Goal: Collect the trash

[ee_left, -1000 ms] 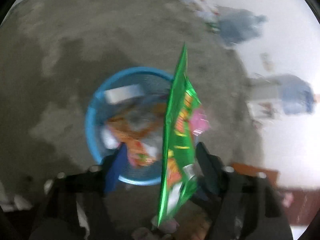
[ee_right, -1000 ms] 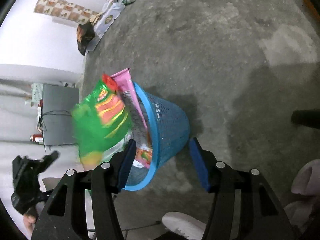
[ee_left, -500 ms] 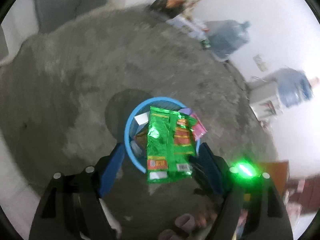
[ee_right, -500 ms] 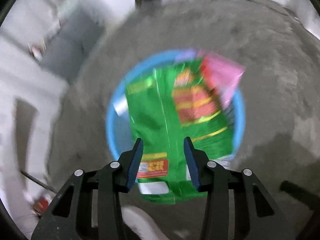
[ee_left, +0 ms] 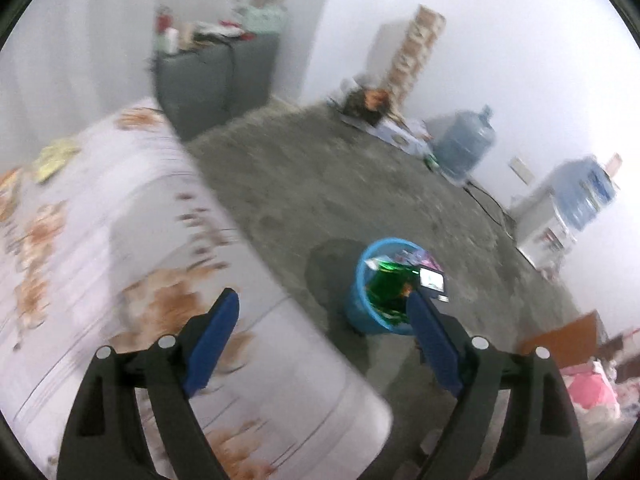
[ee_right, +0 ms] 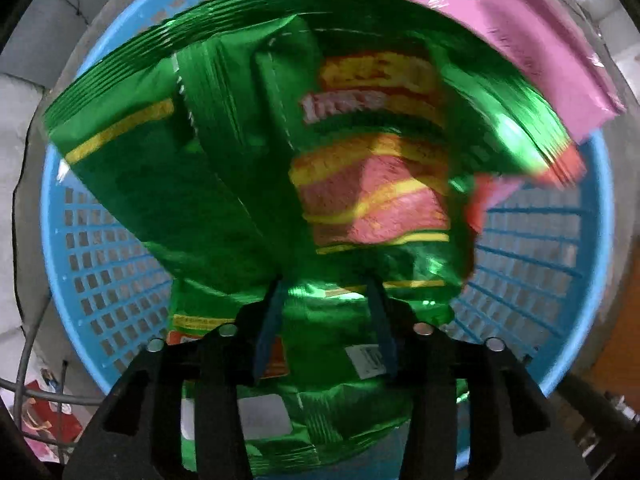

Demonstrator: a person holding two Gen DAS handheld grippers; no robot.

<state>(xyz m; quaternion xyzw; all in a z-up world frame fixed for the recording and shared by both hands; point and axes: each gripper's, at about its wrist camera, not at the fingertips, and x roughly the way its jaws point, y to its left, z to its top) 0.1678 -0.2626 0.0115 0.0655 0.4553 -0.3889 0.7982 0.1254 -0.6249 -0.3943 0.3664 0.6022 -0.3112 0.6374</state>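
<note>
Concrete floor [ee_left: 320,184], bin [ee_right: 104,280] stuffed: green bag [ee_right: 240,168] gets shoved down by right gripper [ee_right: 326,292], jaws opening around it. Could spring back out toward 12 o'clock. Left gripper [ee_left: 320,316] widening, empty.

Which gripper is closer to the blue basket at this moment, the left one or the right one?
Right. The right gripper is directly above the blue basket, pushing into the green snack bag, jaws opening. The left gripper, empty and opening, is away from it, by the bed.

A floral bedsheet [ee_left: 100,240] covers the bed at the left. A dark grey cabinet [ee_left: 212,76] stands against the far wall, and 1 blue water jug [ee_left: 466,144] sits on the concrete floor [ee_left: 320,184] by the right wall.
</note>
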